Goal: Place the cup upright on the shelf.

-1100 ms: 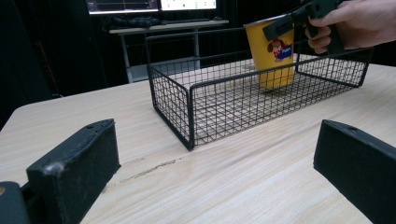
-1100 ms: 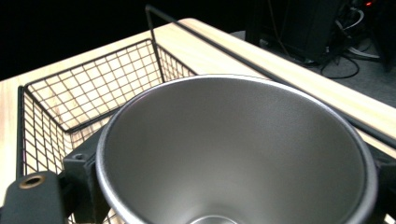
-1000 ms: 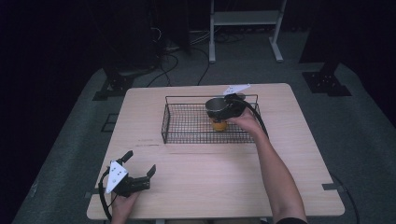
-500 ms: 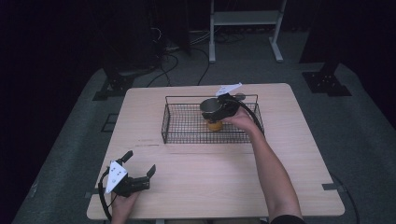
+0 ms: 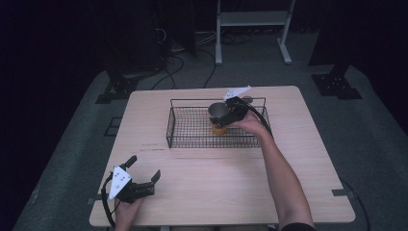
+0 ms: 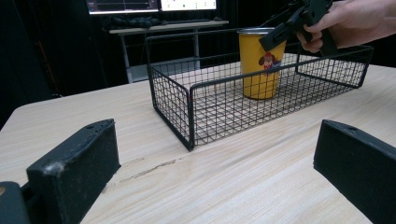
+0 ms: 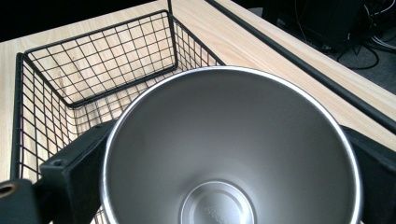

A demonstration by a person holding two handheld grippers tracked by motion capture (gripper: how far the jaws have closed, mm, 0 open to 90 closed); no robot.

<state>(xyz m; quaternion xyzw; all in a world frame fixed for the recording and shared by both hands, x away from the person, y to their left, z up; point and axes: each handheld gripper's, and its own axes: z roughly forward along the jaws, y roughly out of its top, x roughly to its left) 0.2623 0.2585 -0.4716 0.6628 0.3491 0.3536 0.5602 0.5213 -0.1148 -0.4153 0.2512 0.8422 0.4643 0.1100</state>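
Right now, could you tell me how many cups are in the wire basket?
1: a yellow cup stands upright in the wire basket, toward its right end, with the right tool around its rim. No other cup is visible.

You work at a light wooden desk (image 5: 308, 159) standing on grey carpet (image 5: 375, 144). Behind it, black curtains (image 5: 48, 38) enclose the room; a white-framed stand (image 5: 252, 21) and floor cables (image 5: 178, 62) sit beyond.

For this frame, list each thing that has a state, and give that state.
Yellow steel cup with cartoon print: upright, empty, inside basket.
Black wire basket: on table, holding the cup.
Right hand-held gripper: jaws around the cup's rim.
Left hand-held gripper: open, holding nothing.
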